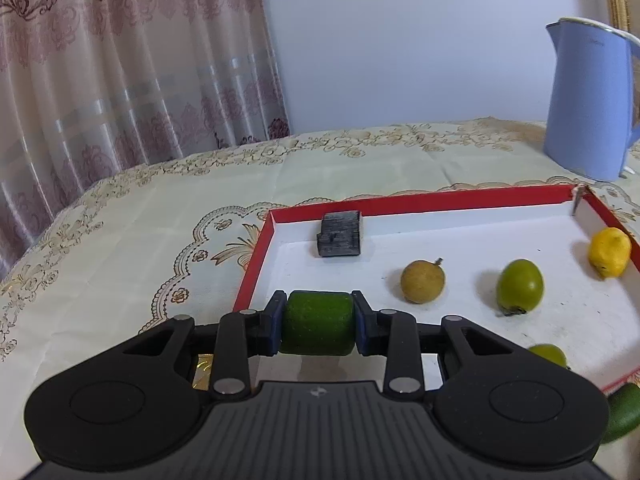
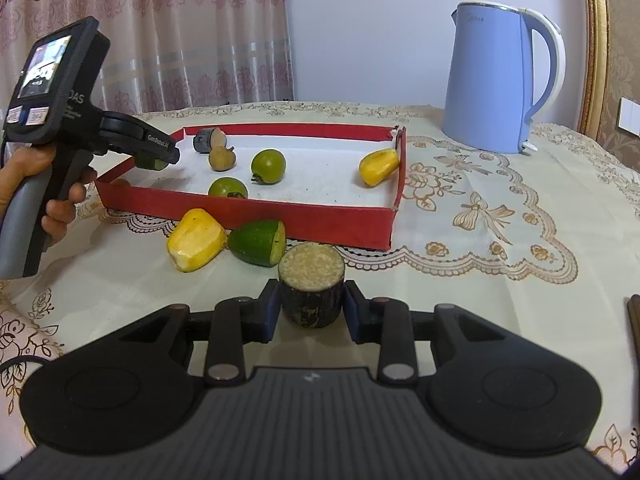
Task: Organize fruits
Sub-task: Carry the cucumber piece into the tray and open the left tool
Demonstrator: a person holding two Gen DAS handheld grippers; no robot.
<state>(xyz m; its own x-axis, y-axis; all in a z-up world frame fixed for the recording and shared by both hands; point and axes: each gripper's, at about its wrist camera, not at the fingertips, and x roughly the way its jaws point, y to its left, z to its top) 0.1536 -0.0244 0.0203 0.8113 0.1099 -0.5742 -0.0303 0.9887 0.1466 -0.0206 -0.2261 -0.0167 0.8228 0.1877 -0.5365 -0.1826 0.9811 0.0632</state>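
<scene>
Five pieces already in tray [image 2: 256, 216]. Left gripper [image 1: 319, 328] pinching green chunk [image 1: 318, 322] above tray's near corner; right gripper [image 2: 310, 308] clamped on dark cylinder [image 2: 311, 284]. Yellow piece [image 2: 196, 239] and green half [image 2: 258, 242] still on cloth.

Electric kettle [image 2: 500, 80], pale blue with white handle and trim: upright on the table, well beyond the fingers and to their right. Tablecloth [image 2: 480, 208], cream with gold floral embroidery and scalloped medallions: spread beneath the fingers and out to all sides. Curtain [image 1: 120, 60], sheer pink-beige with maroon floral pattern: hanging far ahead, to the left. Wall [image 1: 400, 40], plain pale: far ahead. Gilt frame edge [image 2: 596, 40]: far right.
</scene>
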